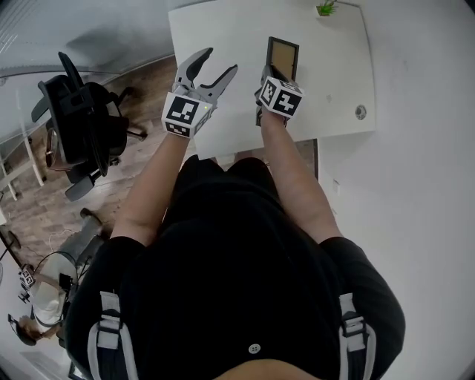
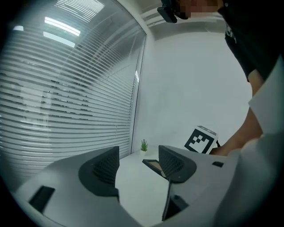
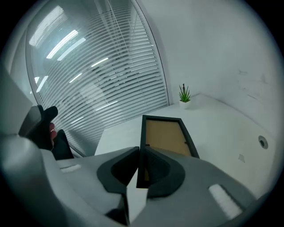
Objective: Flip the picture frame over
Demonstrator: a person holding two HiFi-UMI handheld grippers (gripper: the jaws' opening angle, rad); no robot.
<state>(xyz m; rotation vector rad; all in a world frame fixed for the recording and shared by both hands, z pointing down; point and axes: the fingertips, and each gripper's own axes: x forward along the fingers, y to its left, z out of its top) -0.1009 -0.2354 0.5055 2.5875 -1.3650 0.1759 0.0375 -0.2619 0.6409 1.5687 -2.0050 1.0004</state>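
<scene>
- The person's black-clad torso [image 1: 245, 282] fills the lower part of the head view, with both bare forearms reaching forward to the near edge of the white surface [image 1: 223, 37].
- The left hand-held gripper [image 1: 220, 61] is over the surface's near left part. Its jaws are spread wide with nothing between them. Its own view shows only bare surface in the gap [image 2: 138, 162].
- The right hand-held gripper [image 1: 266, 89] is just to the right of the left one. Its marker cube [image 1: 280, 96] covers the jaws from above.
- In the right gripper view the jaws [image 3: 138, 153] are clamped on the thin dark edge of the picture frame [image 3: 165, 135], at its near left corner.
- The picture frame [image 1: 283, 56] reaches away from the person over the middle of the surface, brown backing board up inside its black border. Whether its far end touches the surface cannot be told.
- From the left gripper view, a corner of the frame [image 2: 154, 165] shows beside the right jaw.
- A round grommet [image 1: 360, 112] sits in the surface to the right of the frame.
- A small green plant [image 1: 325, 7] stands at the far edge.
- A black office chair [image 1: 82, 119] stands on the floor, well to the left.
</scene>
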